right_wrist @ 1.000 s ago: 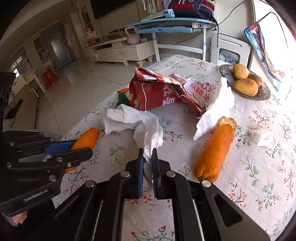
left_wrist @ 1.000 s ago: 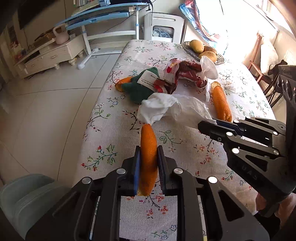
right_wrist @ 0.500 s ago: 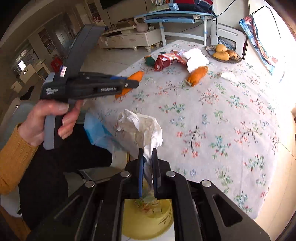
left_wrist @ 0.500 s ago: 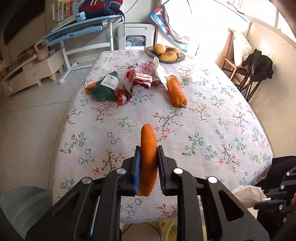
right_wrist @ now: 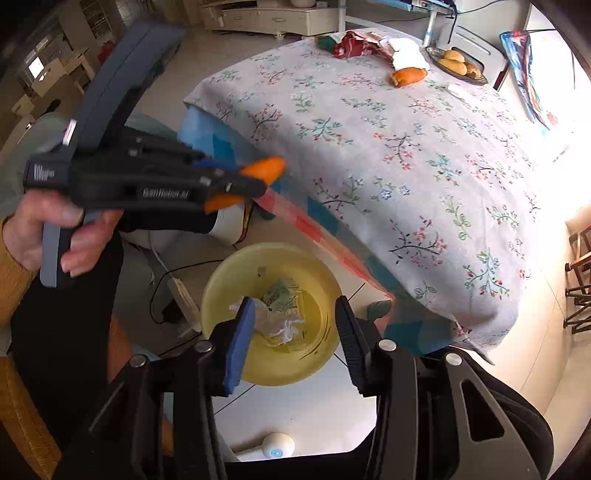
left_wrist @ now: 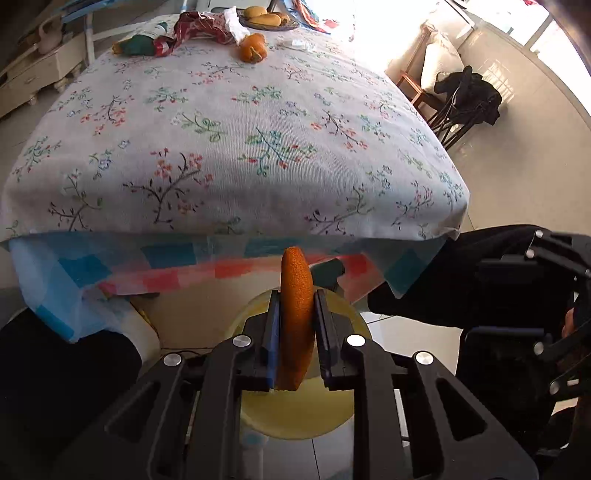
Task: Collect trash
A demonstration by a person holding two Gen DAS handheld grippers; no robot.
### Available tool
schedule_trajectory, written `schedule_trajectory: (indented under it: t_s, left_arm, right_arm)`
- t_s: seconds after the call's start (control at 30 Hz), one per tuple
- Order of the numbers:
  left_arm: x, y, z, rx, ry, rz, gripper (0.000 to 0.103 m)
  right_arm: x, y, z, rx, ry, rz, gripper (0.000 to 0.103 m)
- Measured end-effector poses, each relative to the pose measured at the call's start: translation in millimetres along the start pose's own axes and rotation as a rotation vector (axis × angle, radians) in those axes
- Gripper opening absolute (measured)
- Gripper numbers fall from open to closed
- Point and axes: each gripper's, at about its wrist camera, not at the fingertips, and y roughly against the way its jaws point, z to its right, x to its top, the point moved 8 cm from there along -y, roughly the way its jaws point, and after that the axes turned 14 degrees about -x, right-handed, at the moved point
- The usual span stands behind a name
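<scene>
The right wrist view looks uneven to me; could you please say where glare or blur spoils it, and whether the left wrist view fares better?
Right wrist view: window glare washes out the right edge; the left hand-held gripper is motion-blurred. Left wrist view: sharper, though the window is blown out; fisheye bends the table.

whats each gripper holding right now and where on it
Left gripper pinches the orange peel by its lower half. Right gripper is open and empty above the yellow bin.
</scene>
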Motion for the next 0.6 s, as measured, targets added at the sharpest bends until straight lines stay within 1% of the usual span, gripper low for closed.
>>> schedule_trajectory:
  t_s: [0.03, 0.07, 0.1, 0.13, 0.2, 0.23, 0.3, 0.33, 0.4, 0.47, 0.5, 0.53, 0.6]
  left_arm:
    - [-10.4, -8.6, 2.0, 0.002, 0.0, -0.042, 0.018]
    - [-20.2, -15.0, 3.1, 0.01, -0.001, -0.077, 0.02]
    - [-26.5, -18.7, 2.9, 0.032, -0.007, -0.096, 0.024]
    - [-29.7, -19.4, 2.1, 0.062, -0.017, -0.1, 0.028]
    - [-26.8, -11.2, 0.6, 0.121, -0.039, -0.068, 0.044]
    - [-22.3, -3.2, -0.2, 0.149, -0.047, -0.035, 0.049]
    - [-9.3, 21.0, -5.0, 0.208, -0.056, 0.052, 0.067]
    - [-1.0, 36.3, -8.9, 0.244, -0.061, 0.1, 0.071]
    - [16.8, 65.4, -14.8, 0.313, -0.068, 0.202, 0.083]
    - [31.1, 94.3, -22.6, 0.376, -0.061, 0.297, 0.09]
    - [39.8, 107.2, -27.3, 0.399, -0.056, 0.334, 0.092]
    - [45.3, 118.4, -32.4, 0.421, -0.051, 0.364, 0.092]
    - [54.7, 137.0, -43.0, 0.453, -0.041, 0.413, 0.093]
  right_arm:
    - [3.0, 4.3, 8.8, -0.012, -0.033, 0.025, 0.052]
    - [5.4, 11.4, 18.8, -0.026, -0.075, 0.061, 0.06]
    - [12.5, 16.3, 30.4, -0.034, -0.121, 0.099, 0.066]
    - [20.3, 19.9, 43.0, -0.045, -0.17, 0.135, 0.067]
    - [41.6, 23.6, 67.6, -0.088, -0.264, 0.205, 0.075]
    - [52.9, 22.5, 78.9, -0.101, -0.305, 0.239, 0.076]
    - [76.8, 11.4, 96.1, -0.135, -0.353, 0.274, 0.076]
    - [89.7, 4.0, 102.0, -0.149, -0.361, 0.286, 0.076]
    - [114.9, -14.8, 112.3, -0.18, -0.369, 0.291, 0.076]
    - [139.3, -36.0, 122.2, -0.185, -0.38, 0.291, 0.077]
    - [150.6, -46.3, 128.2, -0.194, -0.386, 0.286, 0.08]
    - [161.8, -58.8, 133.3, -0.205, -0.386, 0.275, 0.082]
    - [172.1, -75.7, 143.5, -0.229, -0.379, 0.247, 0.083]
